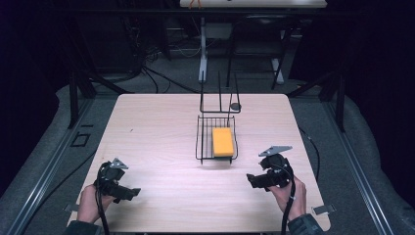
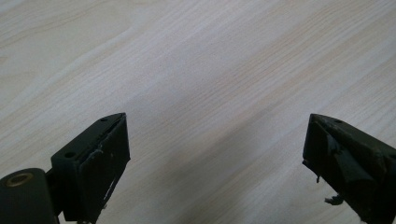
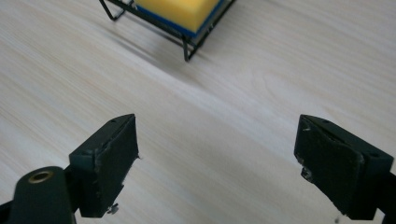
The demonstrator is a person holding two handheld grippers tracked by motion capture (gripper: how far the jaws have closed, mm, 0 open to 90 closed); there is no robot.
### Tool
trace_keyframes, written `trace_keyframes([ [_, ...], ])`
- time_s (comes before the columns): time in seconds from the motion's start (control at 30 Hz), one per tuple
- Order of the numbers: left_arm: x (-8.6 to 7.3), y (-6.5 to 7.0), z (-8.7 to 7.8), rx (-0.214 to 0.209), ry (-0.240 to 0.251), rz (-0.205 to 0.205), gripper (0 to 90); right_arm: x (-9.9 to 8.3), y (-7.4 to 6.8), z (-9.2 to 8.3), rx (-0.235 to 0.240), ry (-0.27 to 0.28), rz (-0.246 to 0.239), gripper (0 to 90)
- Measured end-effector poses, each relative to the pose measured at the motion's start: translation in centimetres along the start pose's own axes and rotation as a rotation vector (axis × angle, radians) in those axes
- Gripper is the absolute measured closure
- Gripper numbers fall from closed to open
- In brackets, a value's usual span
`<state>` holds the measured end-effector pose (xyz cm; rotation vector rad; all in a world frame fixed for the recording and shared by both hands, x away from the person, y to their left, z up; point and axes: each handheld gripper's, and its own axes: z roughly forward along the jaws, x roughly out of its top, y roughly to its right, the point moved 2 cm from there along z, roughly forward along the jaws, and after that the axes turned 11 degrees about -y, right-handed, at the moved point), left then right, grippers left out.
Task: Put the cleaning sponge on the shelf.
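High view, near left corner of the pale wood bench [image 1: 147, 127]: left tool [image 1: 128, 194] held low over the board in the person's left hand [image 1: 90, 203], pointing toward the middle of the bench, cable trailing back to the near edge. Left gripper view: both black jaws stand wide apart, nothing between them, bare wood grain beneath. Pad tape on the right-hand jaw is frayed.

Bench centre: black wire basket [image 1: 201, 142], open top, standing flat on its short feet. Yellow sponge [image 1: 222, 142] lies flat inside it, against the right-hand side of the basket; a blue underside shows along its edge in the right gripper view [image 3: 175, 8]. Just behind the basket stands a taller black wire frame [image 1: 220, 100], upright, with a small dark round object [image 1: 236, 105] at its base on the right; cannot tell what that is.

Near right: right tool [image 1: 252, 180] in the right hand [image 1: 288, 196], pointing left and slightly toward the basket, grey three-cornered plate [image 1: 275, 150] on top. It is near the basket's front right corner but apart from it. Right gripper view: jaws apart, empty, bare bench between them; basket corner [image 3: 187, 44] and sponge sit ahead at the top of that view, untouched.
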<state>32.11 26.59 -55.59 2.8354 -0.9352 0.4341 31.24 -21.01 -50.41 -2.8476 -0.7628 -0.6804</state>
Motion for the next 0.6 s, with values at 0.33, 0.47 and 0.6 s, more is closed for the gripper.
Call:
trace_keyframes([
  [0.33, 0.0, 0.1, 0.0, 0.004, 0.001, 0.004, 7.6, -3.3, 1.6, 1.0, -0.011, -0.043, 0.059, 13.2],
  [0.47, 0.1, 0.1, 0.0, 0.003, -0.002, 0.007, 7.6, -3.3, 1.6, 1.3, -0.014, -0.059, 0.062, 13.3],
  [0.6, 0.1, 0.1, 0.1, 0.004, -0.002, 0.007, 7.6, -3.3, 1.6, 1.6, -0.021, -0.068, 0.059, 13.5],
])
